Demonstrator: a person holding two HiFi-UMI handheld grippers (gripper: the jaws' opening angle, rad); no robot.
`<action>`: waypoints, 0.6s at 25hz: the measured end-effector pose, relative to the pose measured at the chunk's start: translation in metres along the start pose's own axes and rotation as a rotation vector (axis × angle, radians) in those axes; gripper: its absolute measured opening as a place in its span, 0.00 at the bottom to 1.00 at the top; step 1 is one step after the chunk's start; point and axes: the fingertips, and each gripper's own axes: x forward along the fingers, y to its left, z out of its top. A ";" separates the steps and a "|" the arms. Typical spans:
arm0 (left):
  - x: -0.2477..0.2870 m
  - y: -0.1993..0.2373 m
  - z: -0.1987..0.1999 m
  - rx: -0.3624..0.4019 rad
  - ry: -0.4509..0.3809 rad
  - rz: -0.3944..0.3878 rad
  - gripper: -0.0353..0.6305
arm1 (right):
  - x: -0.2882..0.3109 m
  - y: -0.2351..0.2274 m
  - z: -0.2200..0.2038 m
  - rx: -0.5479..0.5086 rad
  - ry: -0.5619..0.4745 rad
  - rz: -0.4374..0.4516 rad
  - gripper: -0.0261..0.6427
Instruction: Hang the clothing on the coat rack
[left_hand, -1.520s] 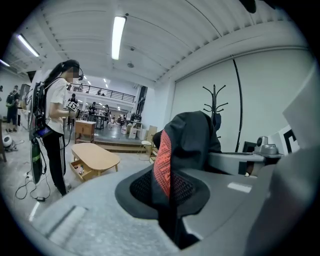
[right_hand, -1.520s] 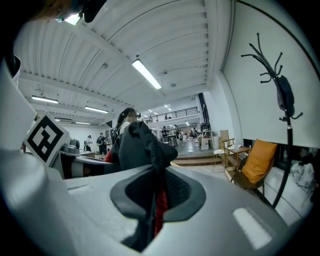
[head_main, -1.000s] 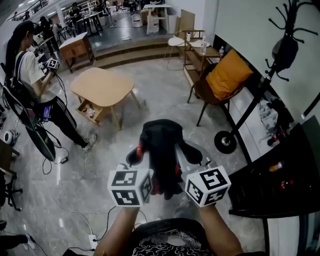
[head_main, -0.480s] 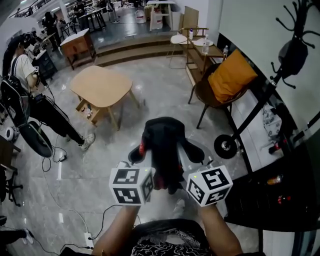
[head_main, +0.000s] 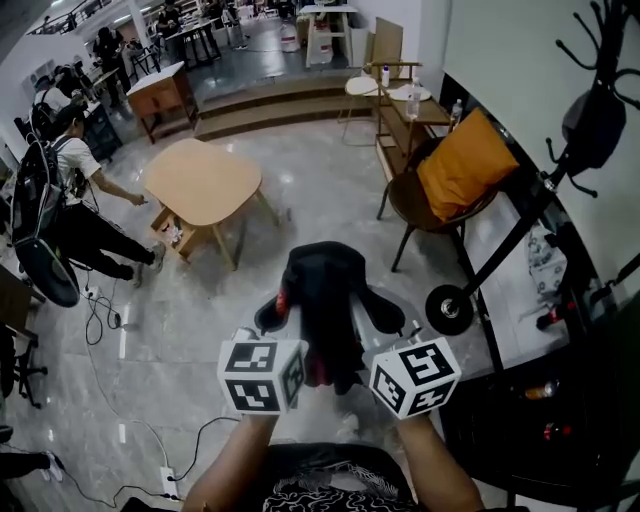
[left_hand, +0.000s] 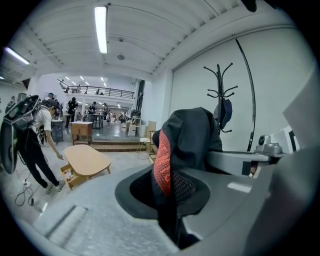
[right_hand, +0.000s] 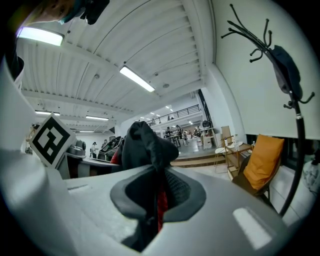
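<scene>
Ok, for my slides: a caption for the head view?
Left gripper and right gripper hold a black garment near the coat rack.

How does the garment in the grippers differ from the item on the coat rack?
The held garment is black with a red patterned panel; the hung item looks plain dark. The held garment is pinched by the left hand-held gripper and right hand-held gripper; the hung item dangles high on the coat rack. Both are dark.

Glossy grey floor (head_main: 330, 190), light-wood table (head_main: 200, 180) left, chair (head_main: 408, 198) with orange cushion (head_main: 457, 163) by white wall (head_main: 500, 50), steps (head_main: 270, 110) behind, ceiling strip light (left_hand: 101, 27) on.
</scene>
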 end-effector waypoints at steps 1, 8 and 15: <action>0.005 -0.004 0.002 -0.003 0.000 0.001 0.09 | 0.000 -0.006 0.001 0.001 0.000 0.003 0.08; 0.033 -0.009 0.009 -0.015 -0.007 0.019 0.09 | 0.010 -0.033 0.006 -0.008 0.003 0.022 0.08; 0.067 -0.011 0.018 -0.016 -0.009 0.007 0.09 | 0.029 -0.061 0.011 -0.010 0.008 0.011 0.08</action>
